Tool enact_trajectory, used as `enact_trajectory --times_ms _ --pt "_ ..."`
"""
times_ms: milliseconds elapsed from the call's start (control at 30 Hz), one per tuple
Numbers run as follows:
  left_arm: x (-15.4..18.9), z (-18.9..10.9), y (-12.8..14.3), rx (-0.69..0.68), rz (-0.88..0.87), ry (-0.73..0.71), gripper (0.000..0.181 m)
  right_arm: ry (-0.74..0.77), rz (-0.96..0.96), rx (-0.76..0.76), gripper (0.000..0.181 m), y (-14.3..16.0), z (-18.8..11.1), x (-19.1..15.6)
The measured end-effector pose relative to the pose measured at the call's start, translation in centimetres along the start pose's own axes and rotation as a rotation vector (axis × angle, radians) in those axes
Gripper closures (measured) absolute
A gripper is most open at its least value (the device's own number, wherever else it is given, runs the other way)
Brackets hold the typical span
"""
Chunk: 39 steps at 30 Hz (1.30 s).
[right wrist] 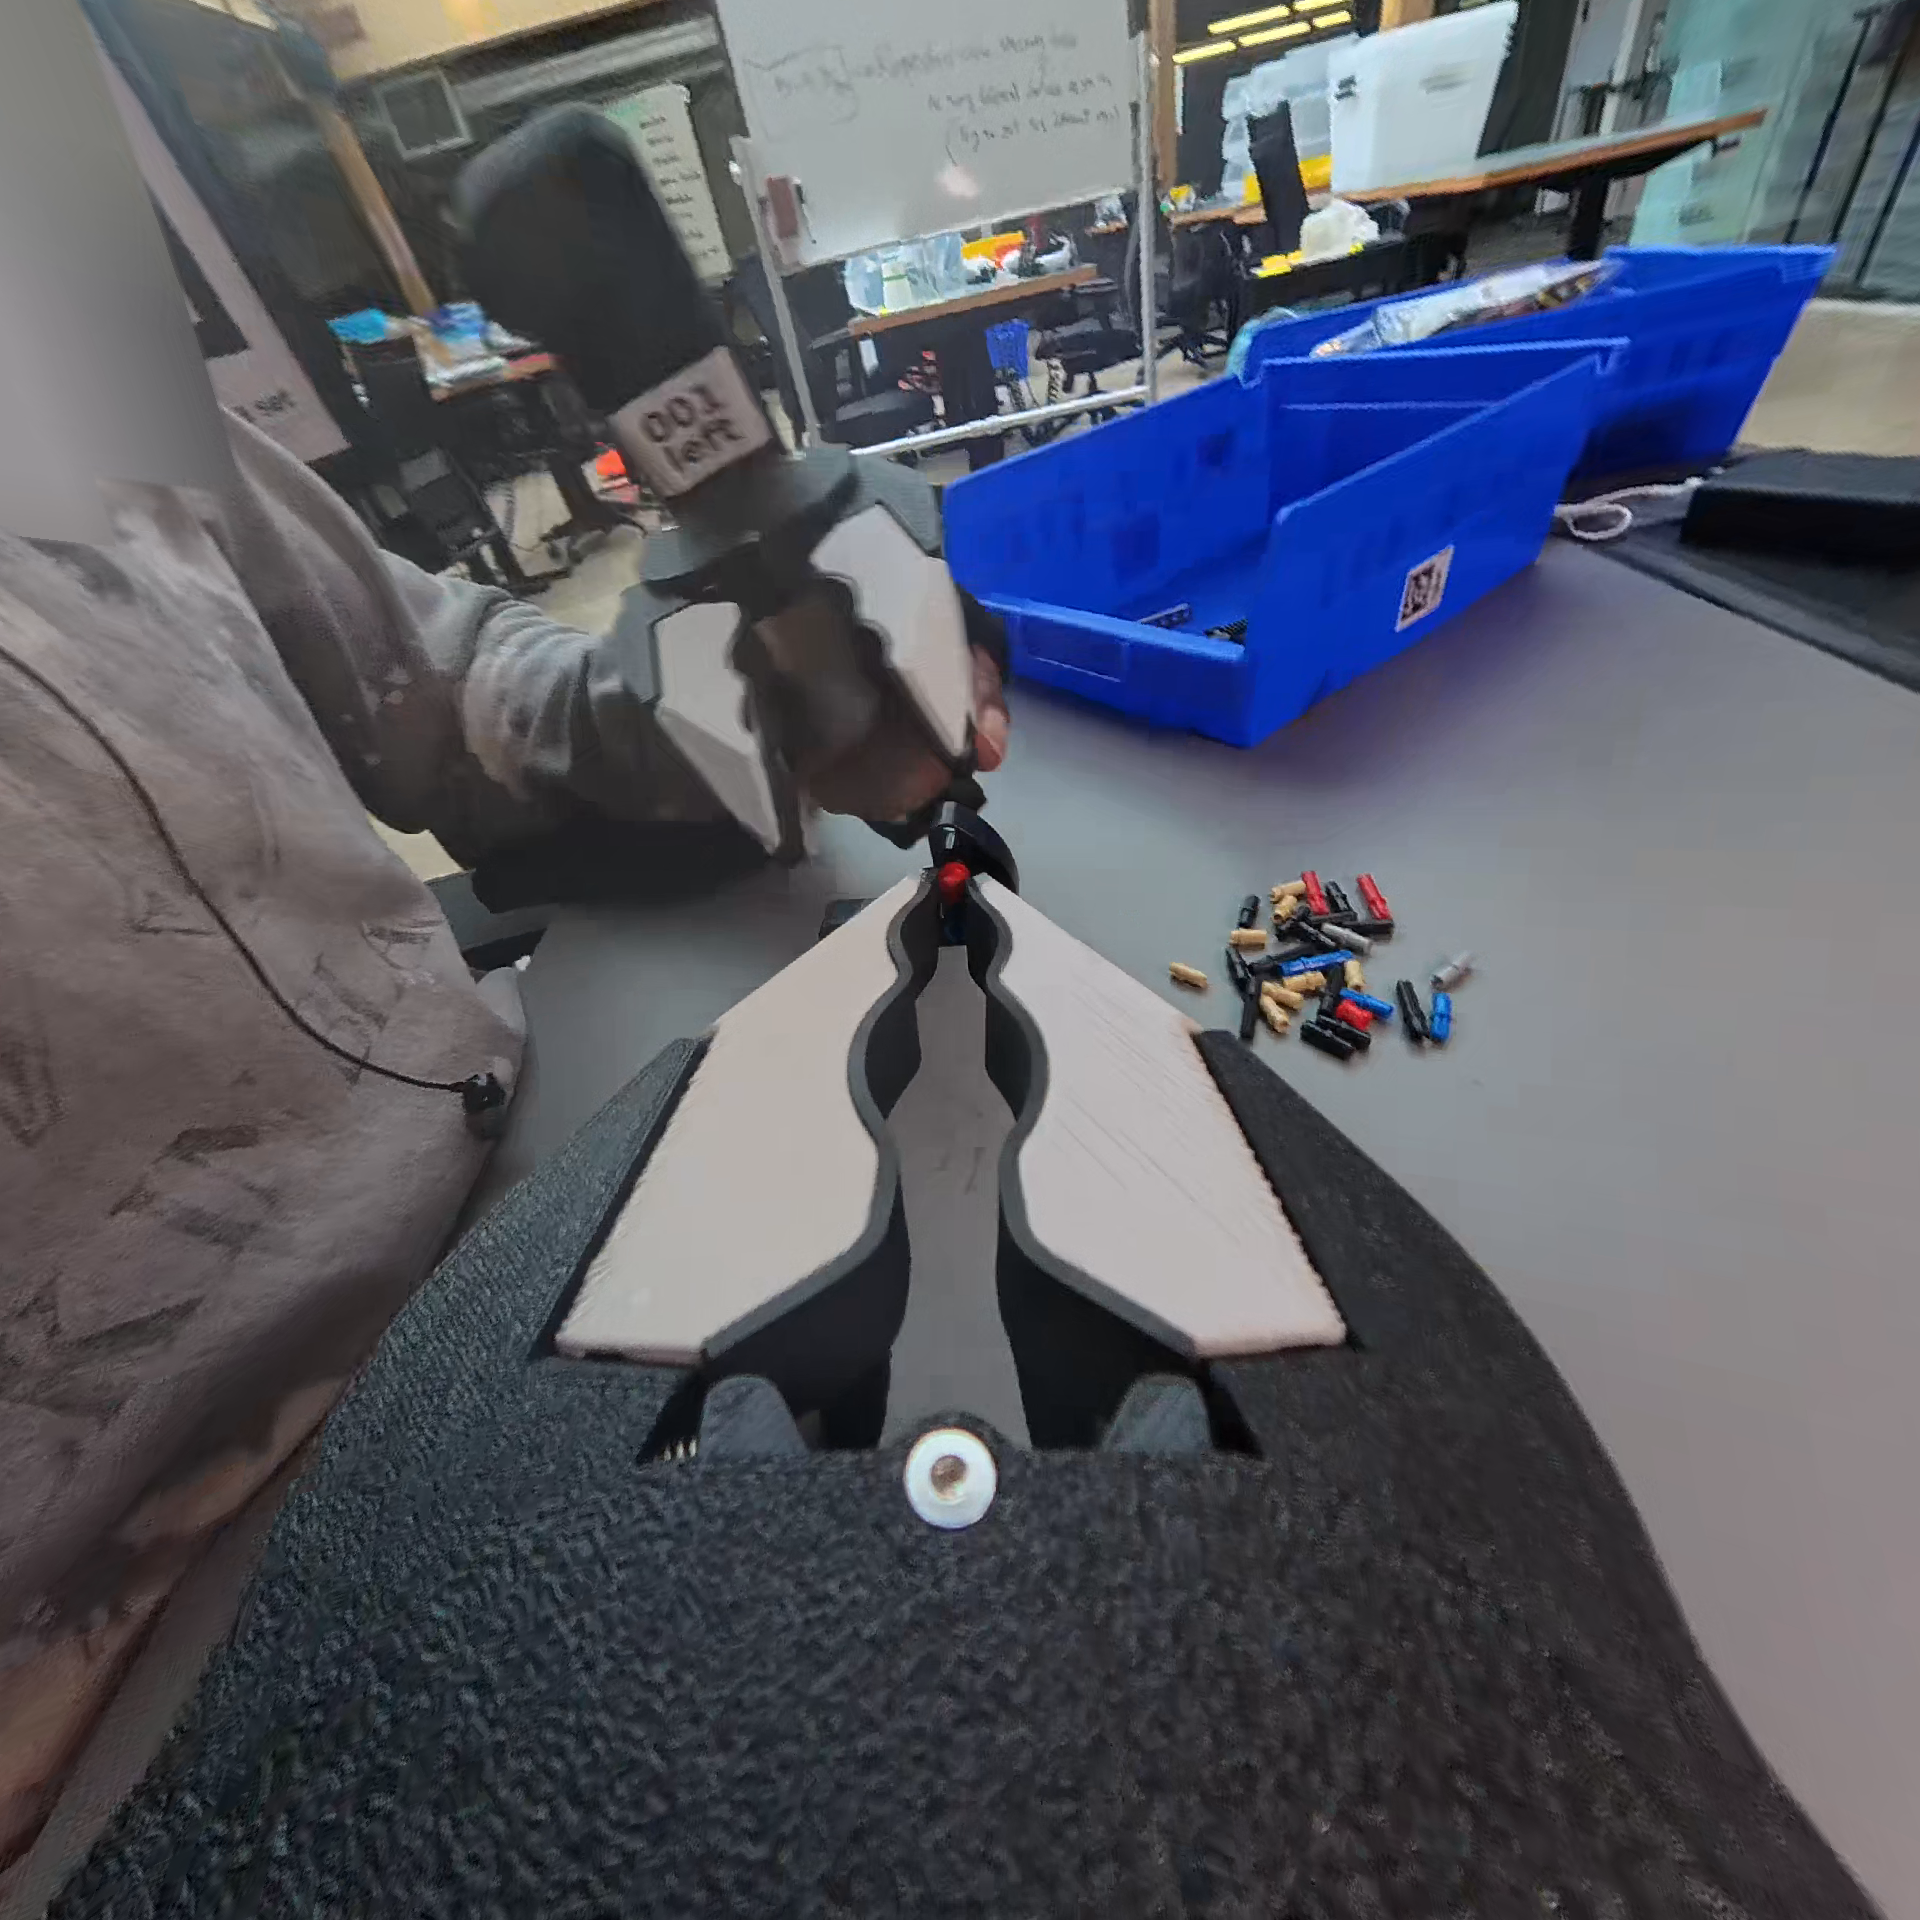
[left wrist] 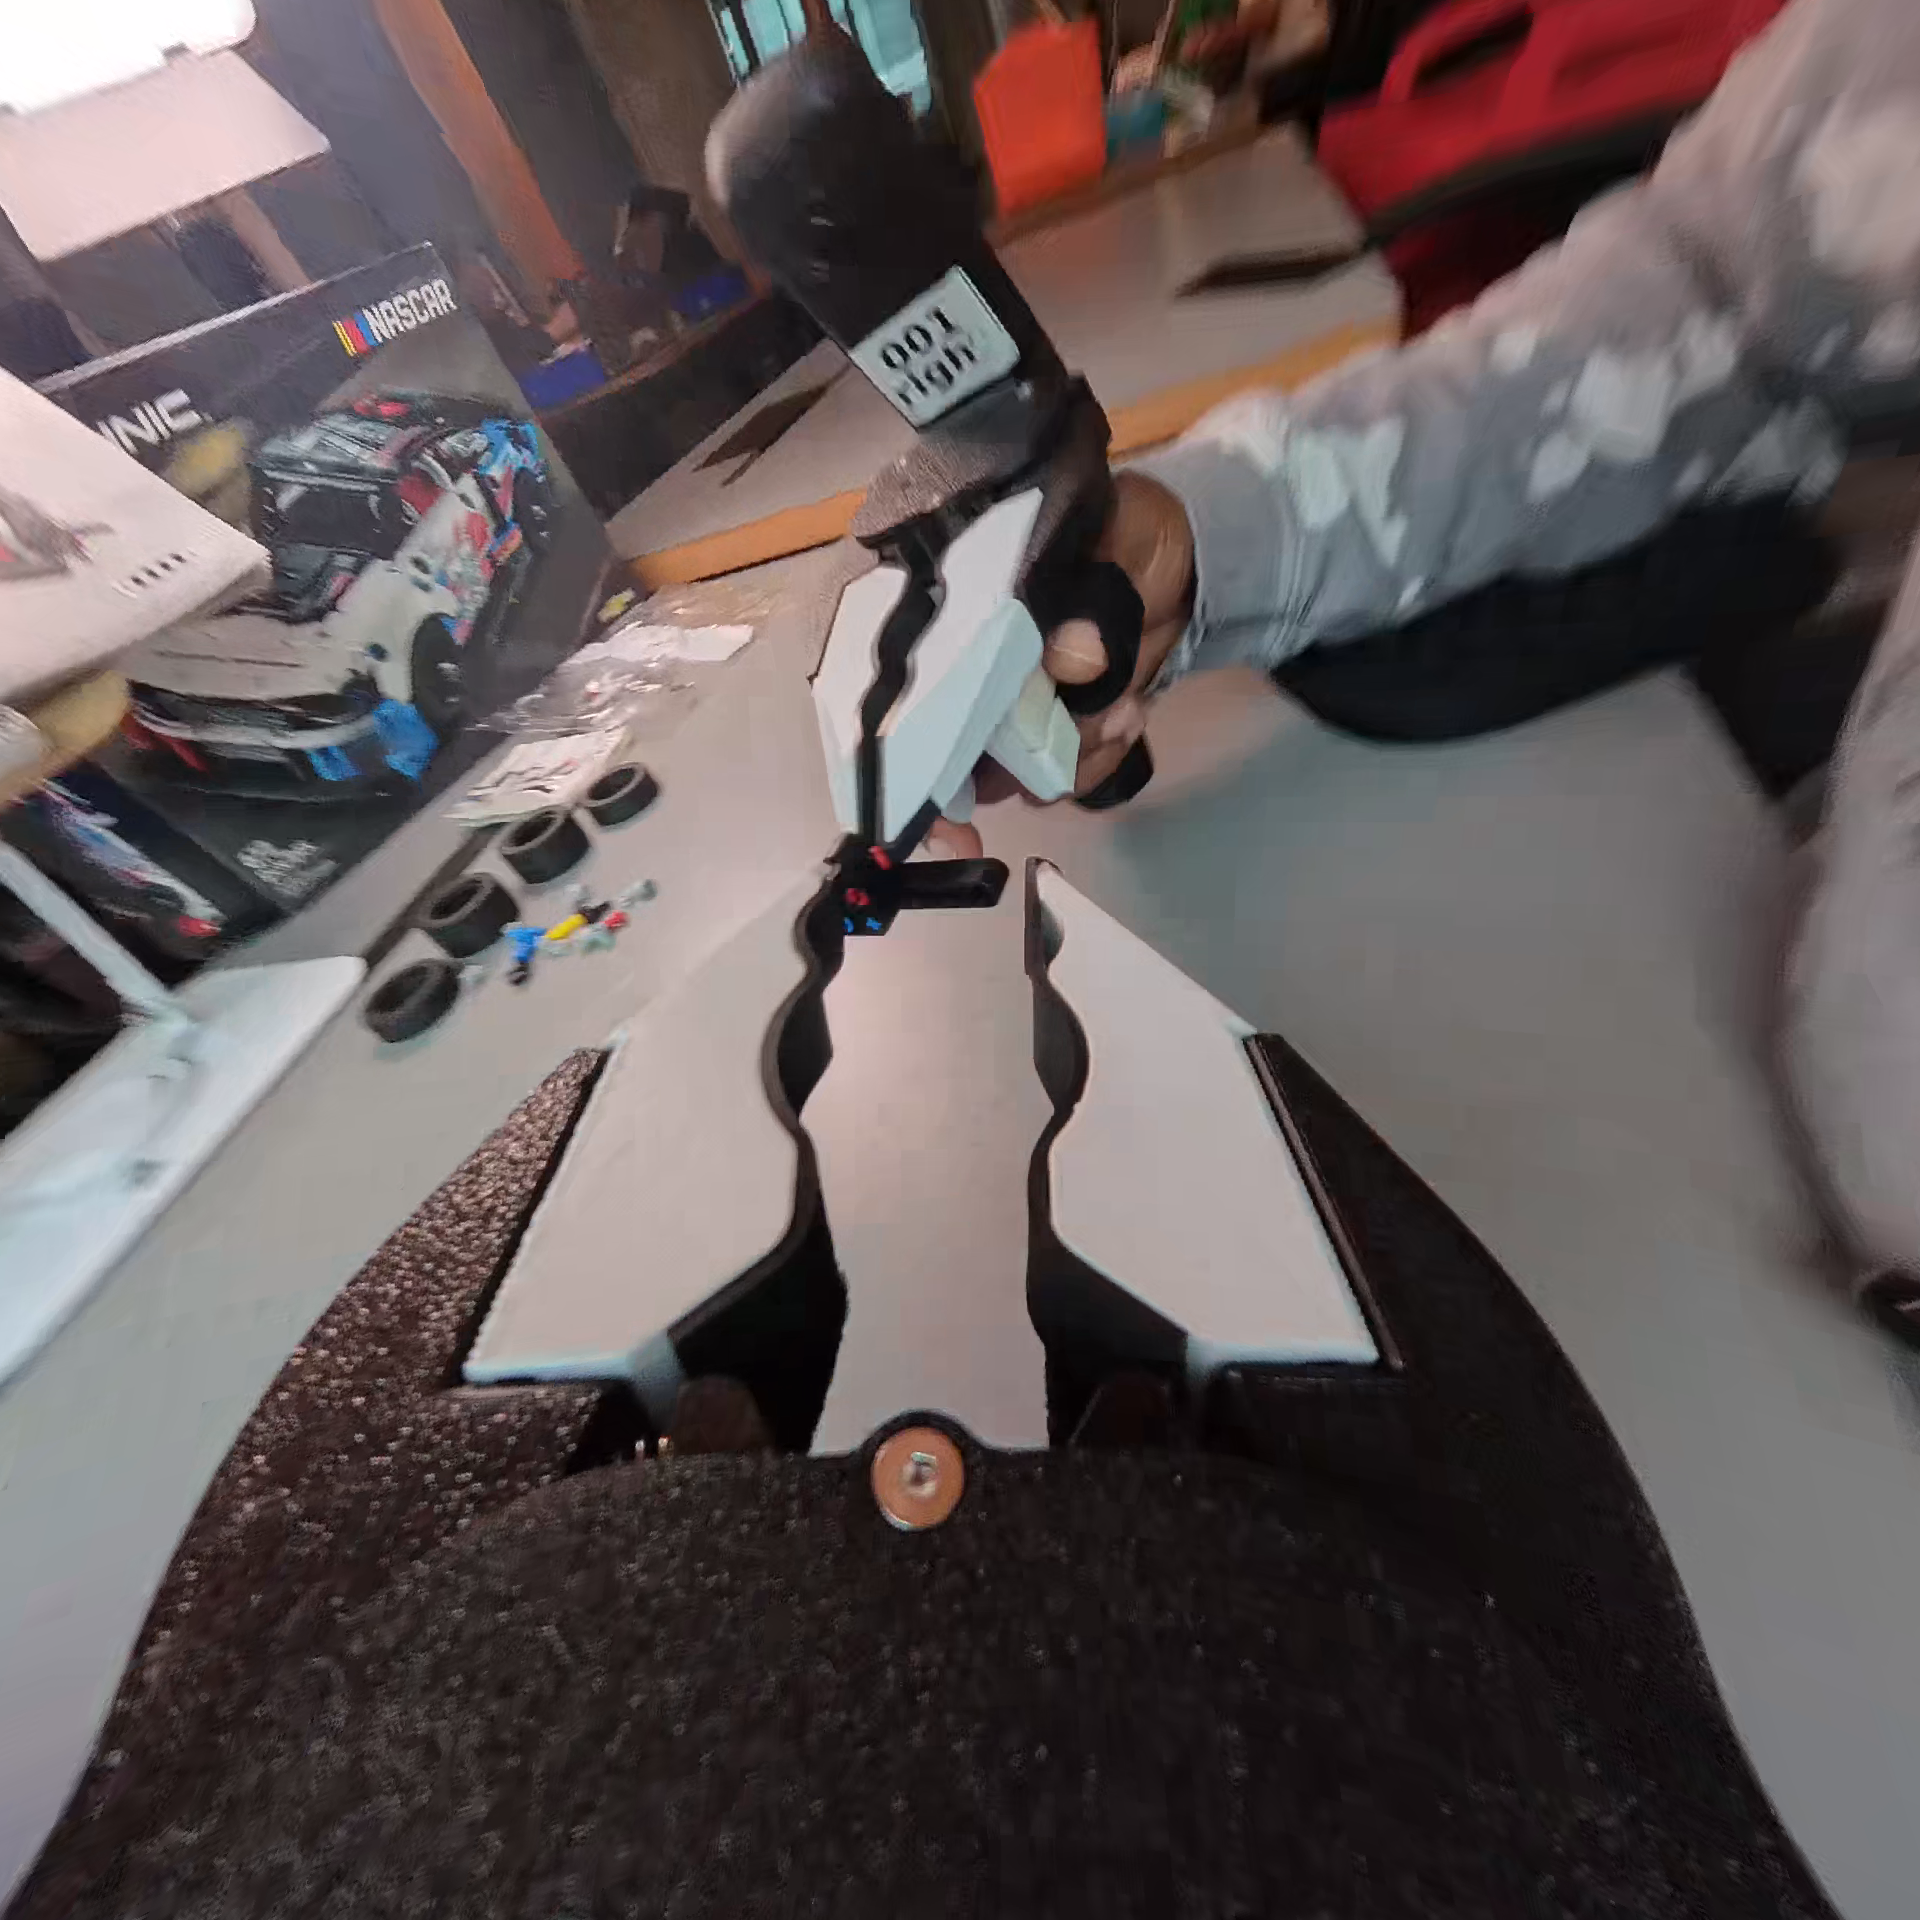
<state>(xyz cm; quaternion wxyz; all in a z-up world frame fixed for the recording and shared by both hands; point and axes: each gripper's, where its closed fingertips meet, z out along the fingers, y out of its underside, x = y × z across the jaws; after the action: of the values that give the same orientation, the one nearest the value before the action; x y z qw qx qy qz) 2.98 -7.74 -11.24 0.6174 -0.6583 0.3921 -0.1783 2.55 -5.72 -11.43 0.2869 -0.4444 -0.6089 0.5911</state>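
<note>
The left gripper (left wrist: 920, 883) has its jaws apart, and the small black toy assembly (left wrist: 904, 894) sits between its tips, touching the left tip, with a gap to the right one. The right gripper (right wrist: 951, 894) has its tips pinched onto the same assembly (right wrist: 961, 878), at the end with the red pin (right wrist: 952, 879). The piece looks light, stiff and hard plastic, likely smooth enough to twist out of a loose pinch; its flat black bar seems the safest place to hold, since the push-fit pins might pop loose. Both tools meet above the grey table (right wrist: 1558, 935). Right of the assembly, on the table, lies a scatter of small pins (right wrist: 1314, 971); beyond it stand blue bins (right wrist: 1351, 540). To the assembly's left, four black tyres (left wrist: 499, 894) lie in a row, with the car kit box (left wrist: 343, 582) further back.
</note>
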Motion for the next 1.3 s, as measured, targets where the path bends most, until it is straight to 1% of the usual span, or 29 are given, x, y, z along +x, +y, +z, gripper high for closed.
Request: enact_trajectory --times_ms 67,100,167,233,300,500,633,667,800,1000,1100,1233,1300 --pt "-0.5 -0.8 -1.2 0.102 -0.221 0.085 0.146 -0.074 -0.039 0.037 0.177 -0.9 0.0 -1.8" --pt "-0.5 -0.9 -1.5 0.128 -0.298 0.126 0.147 -0.099 -0.056 0.045 0.177 -1.0 0.2 -2.5" --pt "0.4 -0.8 -1.6 0.136 -0.365 0.206 0.147 -0.125 -0.083 0.049 0.177 -1.0 0.6 -3.4" --pt "1.3 -0.4 -1.4 0.115 -0.356 0.240 0.150 -0.156 -0.099 0.038 0.177 -0.8 0.9 -4.3" --pt "2.0 -0.4 -1.5 0.106 -0.328 0.266 0.165 -0.150 -0.126 0.039 0.177 -0.8 0.9 -4.5" --pt "2.0 -0.7 -1.4 0.107 -0.305 0.270 0.166 -0.101 -0.207 0.014 0.177 -0.8 1.1 -4.6" --pt "2.2 -0.8 -1.9 0.151 -0.359 0.303 0.166 -0.076 -0.260 0.015 0.176 -1.2 1.0 -4.9" --pt "2.3 -0.7 -1.9 0.156 -0.364 0.313 0.166 -0.078 -0.264 0.007 0.173 -1.1 0.9 -5.0" --pt "2.9 -0.6 -2.1 0.170 -0.412 0.350 0.166 -0.118 -0.233 0.004 0.174 -0.9 0.6 -5.4" --pt "3.0 -0.7 -2.4 0.183 -0.418 0.374 0.165 -0.163 -0.192 0.010 0.177 -0.9 0.6 -5.8" --pt "2.7 -0.8 -2.2 0.167 -0.414 0.364 0.156 -0.184 -0.161 0.032 0.177 -1.2 0.1 -5.8" --pt "3.0 -0.8 -2.1 0.148 -0.382 0.359 0.166 -0.194 -0.151 0.028 0.177 -1.1 0.2 -5.9" --pt "3.1 -0.7 -1.9 0.130 -0.358 0.347 0.166 -0.198 -0.133 0.035 0.177 -1.1 0.3 -5.9"
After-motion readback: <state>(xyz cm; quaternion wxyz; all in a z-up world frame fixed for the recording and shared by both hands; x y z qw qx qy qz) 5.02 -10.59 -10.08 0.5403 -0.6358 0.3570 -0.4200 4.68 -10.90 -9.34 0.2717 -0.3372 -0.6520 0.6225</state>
